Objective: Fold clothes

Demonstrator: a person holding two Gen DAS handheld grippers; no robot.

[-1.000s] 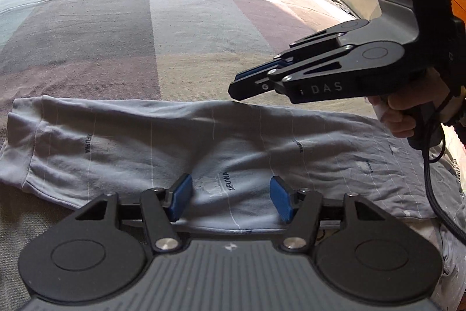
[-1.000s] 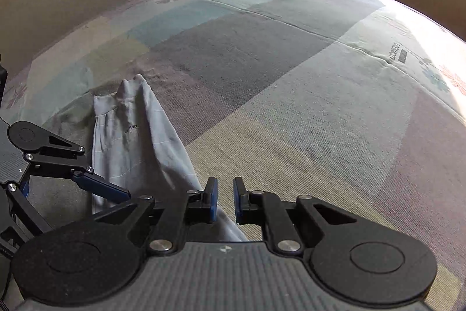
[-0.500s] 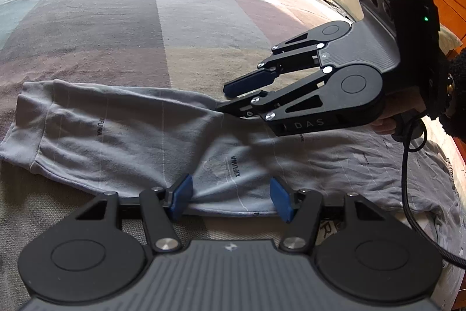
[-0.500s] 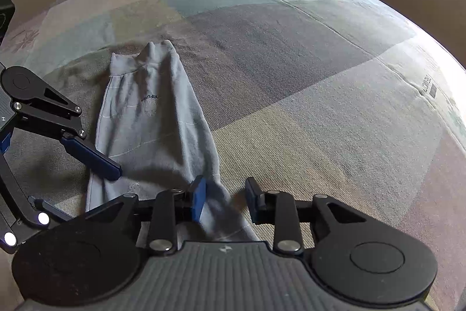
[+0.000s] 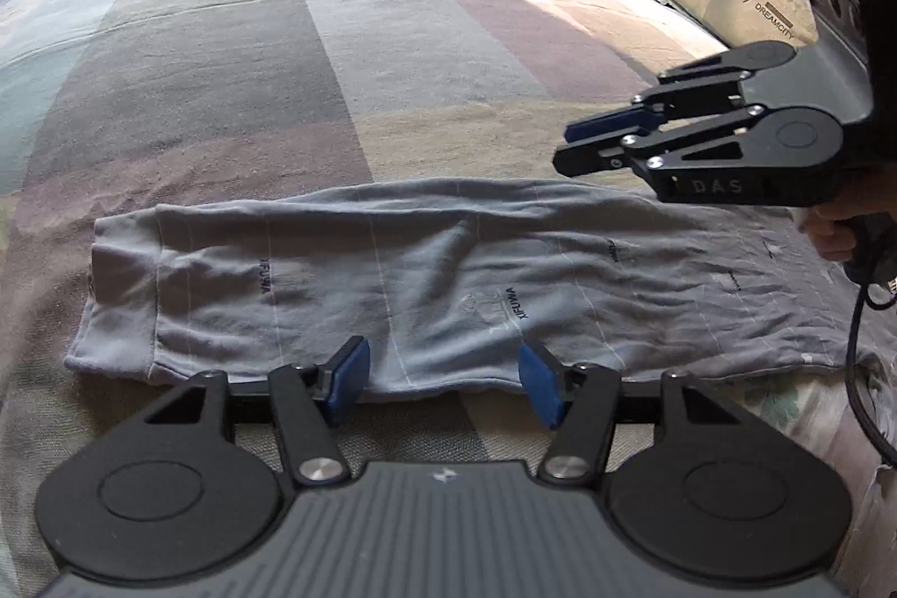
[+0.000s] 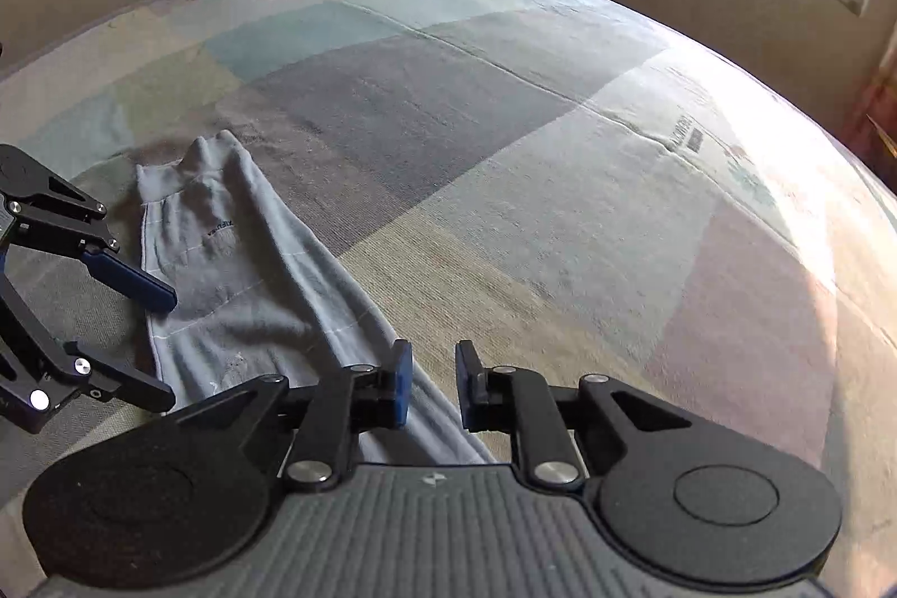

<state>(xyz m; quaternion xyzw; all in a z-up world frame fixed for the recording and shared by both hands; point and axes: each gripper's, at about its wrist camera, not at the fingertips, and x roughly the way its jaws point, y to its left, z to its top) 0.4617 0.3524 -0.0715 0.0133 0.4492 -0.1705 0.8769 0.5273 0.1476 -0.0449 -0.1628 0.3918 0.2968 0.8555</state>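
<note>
While the grey garment (image 5: 448, 278) lies as a long flat strip across the bed (image 5: 280, 65), both grippers, left (image 5: 443, 376) and right (image 6: 431, 385), hover over it with jaws open and empty, so I judge a fold along its length remains, needing a grip on one end

Garment (image 5: 448, 284): grey-blue, folded into a long, creased band, small dark printed lettering, lying flat on the bed.
</note>
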